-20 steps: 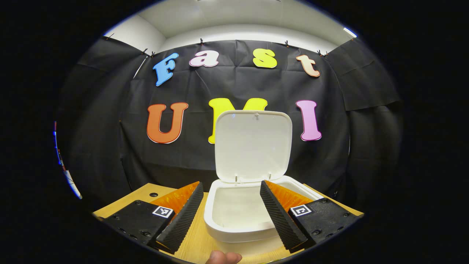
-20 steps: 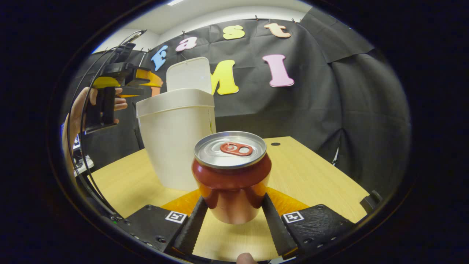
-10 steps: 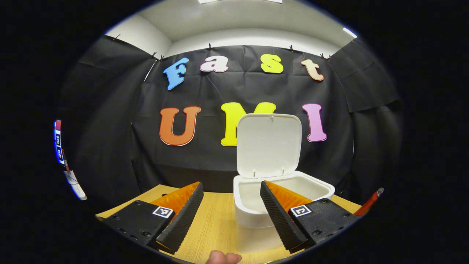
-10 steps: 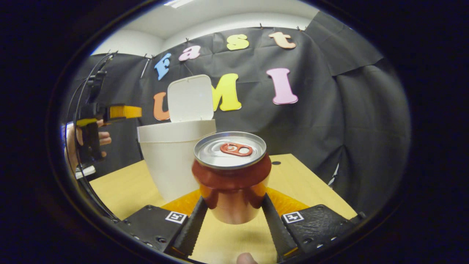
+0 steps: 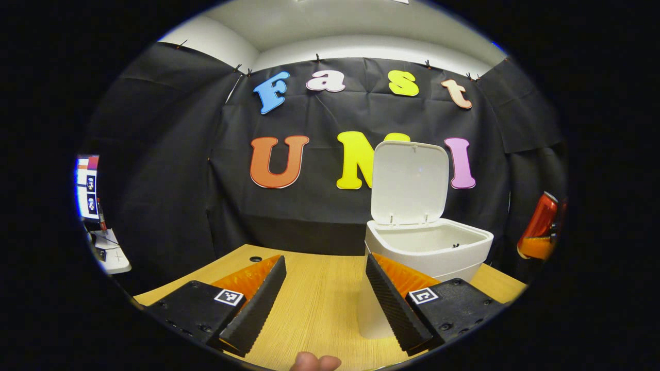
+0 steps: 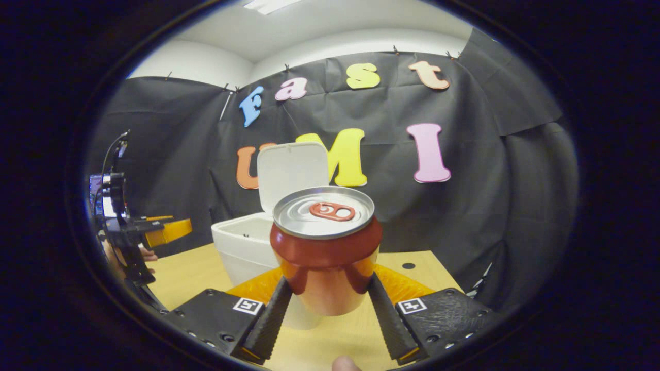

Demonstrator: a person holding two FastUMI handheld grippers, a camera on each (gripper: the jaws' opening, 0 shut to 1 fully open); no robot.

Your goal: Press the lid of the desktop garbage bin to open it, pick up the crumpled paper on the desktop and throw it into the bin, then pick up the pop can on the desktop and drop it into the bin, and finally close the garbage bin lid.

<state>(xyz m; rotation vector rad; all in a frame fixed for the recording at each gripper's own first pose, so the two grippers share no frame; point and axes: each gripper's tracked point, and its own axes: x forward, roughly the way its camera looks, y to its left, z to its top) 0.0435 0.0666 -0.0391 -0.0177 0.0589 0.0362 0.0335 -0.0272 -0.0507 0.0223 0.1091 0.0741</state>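
- The pop can sits upright between the 2 fingers of the right tongs, clamped on both sides and held above the counter.
- Just behind it stands the garbage bin, its lid propped upright and its mouth exposed.
- To finish well, I judge the can should be carried over the middle of the mouth, clear of the rim and lid, before release.
- The left tongs hang spread apart, gripping nothing, left of the bin.
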